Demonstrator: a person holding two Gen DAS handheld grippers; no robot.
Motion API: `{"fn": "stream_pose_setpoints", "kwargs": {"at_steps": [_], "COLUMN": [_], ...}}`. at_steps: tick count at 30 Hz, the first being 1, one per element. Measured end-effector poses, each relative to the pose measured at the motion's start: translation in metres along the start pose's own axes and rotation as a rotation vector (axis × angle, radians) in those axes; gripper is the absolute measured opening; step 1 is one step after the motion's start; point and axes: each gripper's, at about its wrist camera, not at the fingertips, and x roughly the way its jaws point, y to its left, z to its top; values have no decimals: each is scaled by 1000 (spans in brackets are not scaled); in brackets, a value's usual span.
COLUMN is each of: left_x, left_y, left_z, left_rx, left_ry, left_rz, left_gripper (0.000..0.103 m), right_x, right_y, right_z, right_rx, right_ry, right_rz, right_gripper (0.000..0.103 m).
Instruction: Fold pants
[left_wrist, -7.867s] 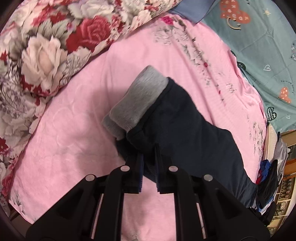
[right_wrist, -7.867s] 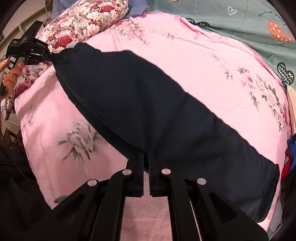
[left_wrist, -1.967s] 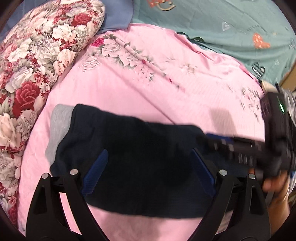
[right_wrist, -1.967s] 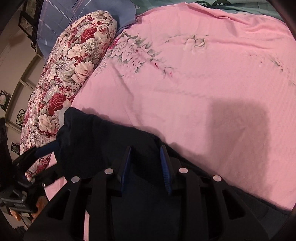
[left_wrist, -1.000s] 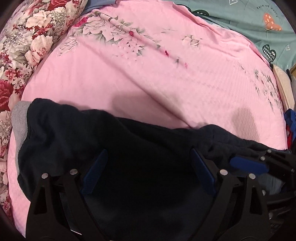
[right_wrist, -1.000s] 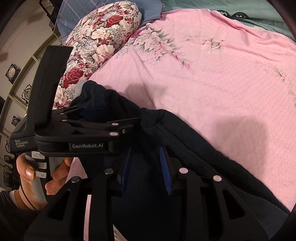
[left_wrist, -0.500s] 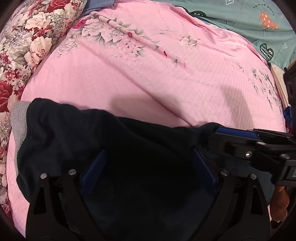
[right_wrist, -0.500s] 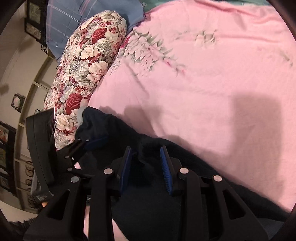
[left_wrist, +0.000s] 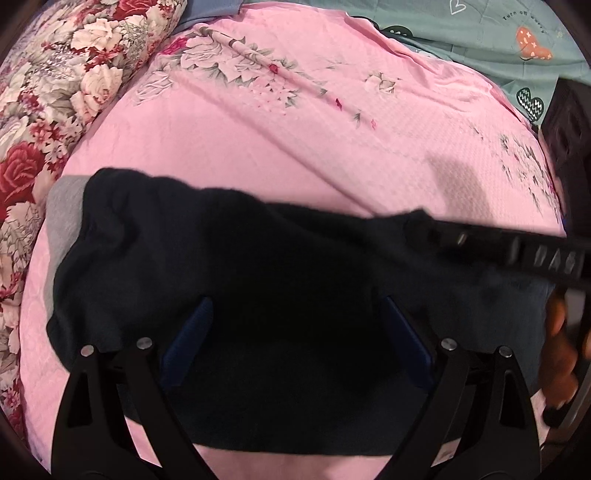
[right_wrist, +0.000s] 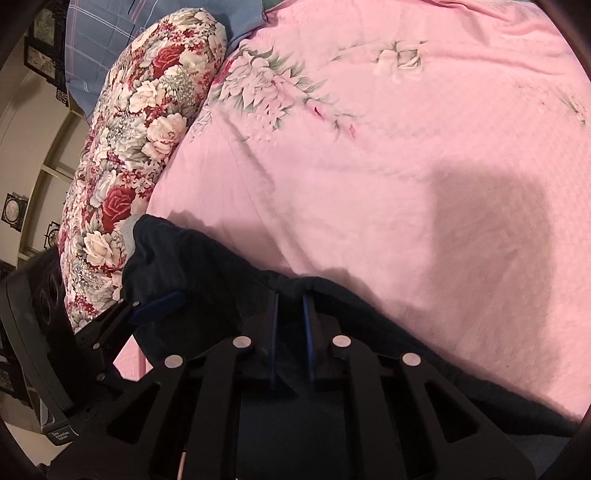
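the pants (left_wrist: 280, 280) look soft and limp; best taken by a folded edge. left tongs (left_wrist: 295, 343) gape above them; right tongs (right_wrist: 290, 328) are closing on cloth between them.

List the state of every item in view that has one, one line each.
pants: dark, folded over, lying on the pink bedsheet, grey waistband at one end.
left gripper: wide open above the pants, gripping nothing.
right gripper: closing on a raised fold at the pants' edge.
floral pillow: lying along the sheet's edge.
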Motion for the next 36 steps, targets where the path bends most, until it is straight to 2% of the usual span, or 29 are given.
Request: {"fn": "stream_pose_setpoints", "kwargs": {"at_steps": [2, 4, 7, 12, 15, 18, 21, 23, 27, 31, 32, 34, 36], "left_x": [5, 7, 8, 7, 8, 10, 10, 9, 7, 7, 7, 8, 6], "left_y": [0, -8, -7, -6, -5, -6, -6, -4, -3, -2, -2, -2, -1], "left_z": [-6, -13, -13, -13, -12, -12, -12, -11, -10, -10, -10, -10, -10], "left_rx": [48, 112, 100, 106, 104, 113, 107, 93, 73, 72, 74, 81, 80], "left_ry": [0, -19, -19, -16, -14, -12, -14, -9, -1, 0, 0, 2, 0], "left_rz": [11, 54, 50, 49, 37, 37, 35, 27, 12, 13, 14, 8, 3], "left_gripper": [94, 94, 95, 95, 97, 99, 100, 100, 100, 100, 100, 100, 100], "right_x": [-11, -18, -22, 1, 7, 15, 15, 2, -30, -30, -25, -15, -20], "right_y": [7, 14, 18, 10, 4, 1, -8, -10, -1, 11, 9, -3, -26], "right_z": [2, 6, 18, 25, 25, 26, 24, 22, 4, -22, -27, -33, -31], "right_rx": [-43, -93, -151, -178, -179, -206, -181, -166, -176, -223, -223, -215, -146], "right_ry": [-49, -89, -141, -104, -112, -129, -120, -156, -195, -120, -98, -83, -105], "right_rz": [-15, -38, -107, -163, -173, -256, -219, -228, -149, -56, -61, -146, -109], "right_gripper": [10, 8, 2, 2, 2, 0, 0, 0, 3, 3, 3, 0, 0]}}
